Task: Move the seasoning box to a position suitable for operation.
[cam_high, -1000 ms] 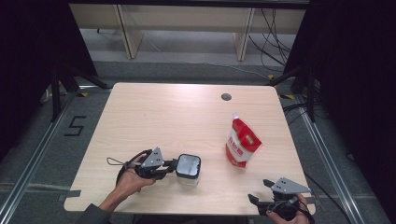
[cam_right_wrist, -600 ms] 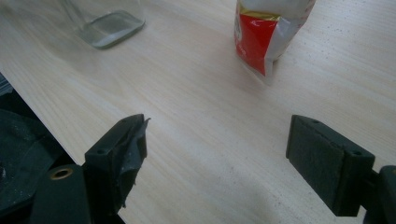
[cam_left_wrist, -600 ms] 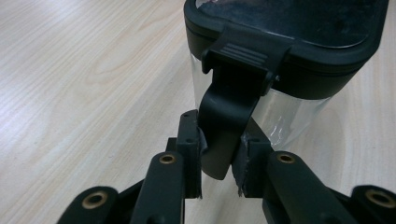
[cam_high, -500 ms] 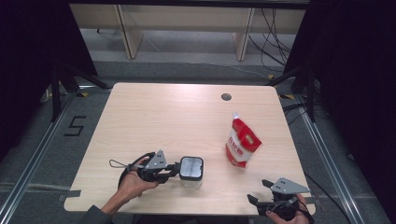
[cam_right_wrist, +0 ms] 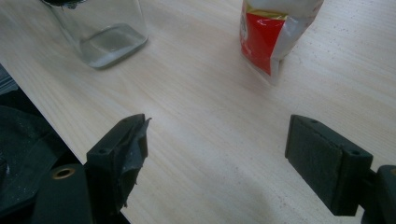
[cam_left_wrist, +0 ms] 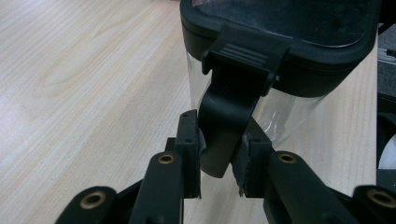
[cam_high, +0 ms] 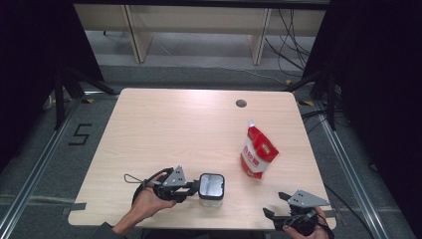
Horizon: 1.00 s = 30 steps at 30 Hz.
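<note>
A clear square container (cam_high: 211, 186) with a black lid stands near the table's front edge. In the left gripper view its black lid latch (cam_left_wrist: 229, 107) hangs down the glass wall, and my left gripper (cam_left_wrist: 219, 154) is shut on it, one pad on each side. From above, the left gripper (cam_high: 195, 187) lies level at the container's left side. My right gripper (cam_right_wrist: 217, 140) stands open over bare wood at the front right corner (cam_high: 274, 204). A red and white pouch (cam_high: 258, 152) stands upright right of centre, and the right gripper view has it (cam_right_wrist: 271, 32) beyond the jaws.
The wooden table (cam_high: 189, 129) has a small round hole (cam_high: 241, 103) near its back edge. The container's glass base (cam_right_wrist: 105, 37) sits far left of the right gripper's jaws. Black frames and cables ring the table, with shelving legs behind.
My left gripper and the container it grips have slid a little to the right and toward the front edge. The right gripper and the pouch have stayed put.
</note>
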{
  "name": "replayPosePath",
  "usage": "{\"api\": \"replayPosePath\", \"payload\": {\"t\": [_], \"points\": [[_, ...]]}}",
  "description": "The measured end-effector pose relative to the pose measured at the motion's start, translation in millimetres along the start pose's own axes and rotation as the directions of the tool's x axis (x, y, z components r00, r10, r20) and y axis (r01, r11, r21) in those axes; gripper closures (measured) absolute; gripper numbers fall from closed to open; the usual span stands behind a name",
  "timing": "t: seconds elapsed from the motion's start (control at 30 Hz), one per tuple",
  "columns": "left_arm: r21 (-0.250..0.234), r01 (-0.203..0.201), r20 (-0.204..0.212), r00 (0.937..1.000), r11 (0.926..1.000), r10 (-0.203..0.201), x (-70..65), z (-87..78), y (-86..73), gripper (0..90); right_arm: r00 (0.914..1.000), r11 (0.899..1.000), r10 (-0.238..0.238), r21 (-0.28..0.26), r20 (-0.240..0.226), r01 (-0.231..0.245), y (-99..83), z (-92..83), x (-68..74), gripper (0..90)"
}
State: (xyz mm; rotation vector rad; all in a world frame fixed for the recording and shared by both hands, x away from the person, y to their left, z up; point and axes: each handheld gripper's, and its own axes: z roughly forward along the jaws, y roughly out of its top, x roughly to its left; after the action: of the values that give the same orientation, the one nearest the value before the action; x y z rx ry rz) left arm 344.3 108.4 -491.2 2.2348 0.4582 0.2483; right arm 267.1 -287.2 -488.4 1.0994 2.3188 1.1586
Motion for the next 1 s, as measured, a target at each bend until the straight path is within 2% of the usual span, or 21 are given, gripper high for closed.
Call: {"api": "replayPosePath", "payload": {"t": [0.17, 0.2, 0.27, 0.43, 0.47, 0.5, 0.6, 0.63, 0.67, 0.7, 0.73, 0.77, 0.8, 0.83, 0.9, 0.93, 0.97, 1.0], "points": [[-0.003, 0.005, 0.000, 1.0000, 1.0000, -0.005, -2.4, 0.5, 0.3, 73.3, 1.0000, 1.000, 0.000, 0.001, -0.010, 0.000, 0.5, 0.8, 0.4, 22.1], [-0.004, 0.003, -0.001, 1.0000, 1.0000, -0.003, -3.3, 1.5, 1.3, 73.3, 0.9997, 1.000, 0.003, 0.004, -0.026, -0.003, 0.6, 1.1, 1.0, 22.5], [-0.008, 0.001, 0.007, 1.0000, 1.0000, -0.001, -4.3, 3.2, 2.3, 73.4, 0.9998, 1.000, -0.013, 0.001, -0.018, 0.013, 1.1, 1.8, 1.1, 22.5], [-0.007, 0.001, 0.008, 1.0000, 1.0000, -0.001, -4.7, 4.8, 3.4, 73.1, 0.9995, 1.000, -0.011, -0.004, -0.028, 0.011, 1.6, 2.2, 2.5, 22.5], [-0.017, 0.008, 0.010, 0.9999, 0.9998, -0.008, -5.1, 4.3, 3.3, 72.4, 0.9998, 1.000, -0.004, -0.003, -0.018, 0.004, 1.5, 1.6, 3.1, 22.5], [-0.022, 0.007, 0.022, 0.9997, 0.9997, -0.007, -4.6, 3.3, 3.5, 70.8, 0.9998, 1.000, -0.006, -0.005, -0.019, 0.006, 1.5, 1.7, 2.9, 22.5], [-0.020, -0.008, 0.005, 1.0000, 0.9998, 0.008, -4.1, -1.4, 4.7, 66.1, 0.9998, 1.000, -0.013, -0.009, -0.017, 0.013, 1.5, 1.9, 2.4, 22.6], [-0.028, 0.009, 0.002, 1.0000, 0.9996, -0.009, -5.5, -2.9, 4.5, 63.0, 0.9998, 1.000, -0.014, -0.011, -0.017, 0.014, 1.5, 2.1, 2.3, 22.5], [-0.023, 0.016, 0.012, 0.9998, 0.9996, -0.016, -6.3, -5.6, 4.4, 55.6, 0.9998, 1.000, 0.003, -0.006, -0.021, -0.003, 1.3, 1.7, 3.9, 22.6], [-0.023, 0.016, 0.012, 0.9998, 0.9996, -0.016, -6.3, -5.6, 4.4, 53.0, 0.9998, 1.000, 0.003, -0.006, -0.021, -0.003, 1.3, 1.7, 3.9, 22.6], [-0.016, -0.006, 0.003, 1.0000, 0.9998, 0.006, -6.4, -8.7, 4.8, 53.0, 0.9997, 1.000, -0.012, -0.011, -0.022, 0.012, 1.5, 1.9, 2.8, 22.5], [-0.026, 0.012, 0.006, 0.9999, 0.9996, -0.012, -7.7, -9.4, 4.2, 51.2, 0.9997, 1.000, -0.002, -0.002, -0.025, 0.002, 1.4, 1.7, 3.6, 22.5], [-0.028, 0.009, 0.002, 1.0000, 0.9996, -0.009, -8.9, -12.7, 4.9, 49.7, 0.9995, 1.000, 0.018, 0.003, -0.026, -0.018, 1.3, 1.5, 5.6, 22.5], [-0.036, 0.017, -0.003, 0.9998, 0.9992, -0.017, -10.3, -17.3, 6.2, 46.6, 0.9996, 1.000, -0.002, -0.004, -0.026, 0.002, 1.4, 2.4, 4.3, 22.5], [-0.039, 0.017, -0.011, 0.9998, 0.9991, -0.018, -10.6, -20.3, 7.5, 44.9, 0.9996, 1.000, -0.006, -0.004, -0.026, 0.006, 1.0, 2.4, 4.1, 22.5], [-0.063, 0.036, -0.014, 0.9992, 0.9974, -0.037, -11.0, -25.0, 10.2, 42.1, 0.9997, 1.000, -0.012, -0.008, -0.023, 0.012, 0.1, 1.7, 3.0, 22.5], [-0.063, 0.036, -0.014, 0.9992, 0.9974, -0.037, -11.0, -25.0, 10.2, 40.7, 0.9997, 1.000, -0.012, -0.008, -0.023, 0.012, 0.1, 1.7, 3.0, 22.5], [-0.063, 0.031, -0.018, 0.9993, 0.9975, -0.032, -10.4, -28.3, 12.1, 39.2, 0.9995, 1.000, 0.011, -0.011, -0.029, -0.012, -0.8, 1.8, 3.0, 22.2]]}}
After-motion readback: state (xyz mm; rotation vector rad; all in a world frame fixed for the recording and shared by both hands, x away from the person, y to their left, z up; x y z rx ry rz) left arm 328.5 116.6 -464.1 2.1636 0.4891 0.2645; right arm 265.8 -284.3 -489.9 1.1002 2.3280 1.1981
